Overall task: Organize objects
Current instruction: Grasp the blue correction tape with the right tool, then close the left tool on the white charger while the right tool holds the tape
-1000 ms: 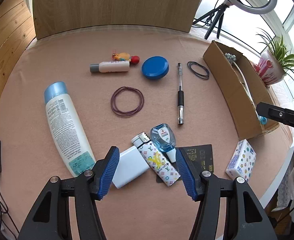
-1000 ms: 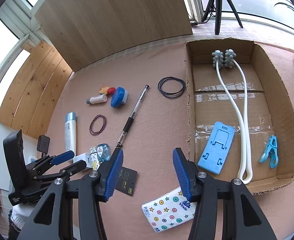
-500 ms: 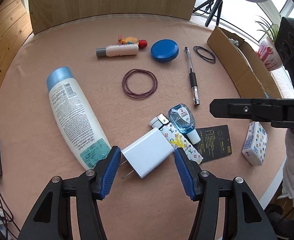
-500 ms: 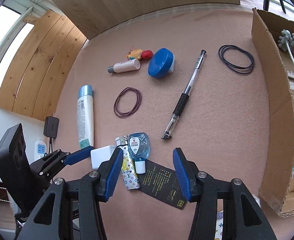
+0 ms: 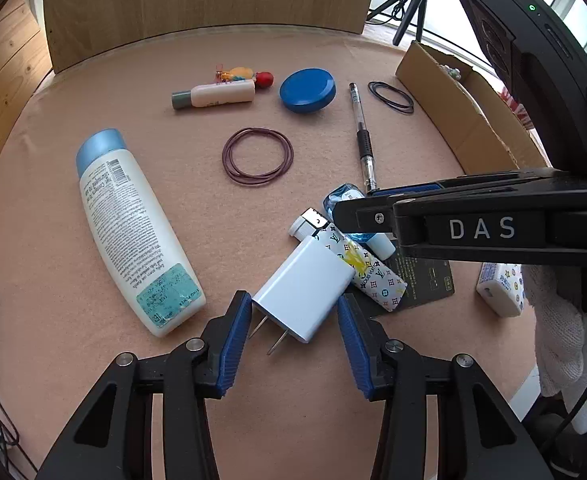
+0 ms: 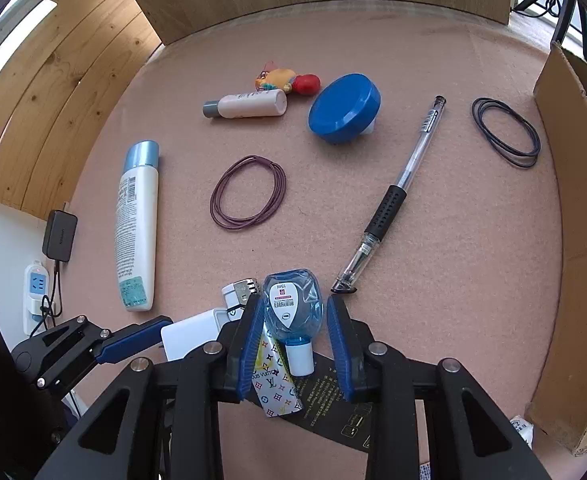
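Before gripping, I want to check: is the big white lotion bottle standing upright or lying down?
Lying down. The white lotion bottle rests flat on its side on the mat, blue cap pointing away.

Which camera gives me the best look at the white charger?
The left wrist view: the charger lies whole, prongs toward the camera, between the open left gripper fingers. The right wrist view shows only a corner, behind the right gripper.
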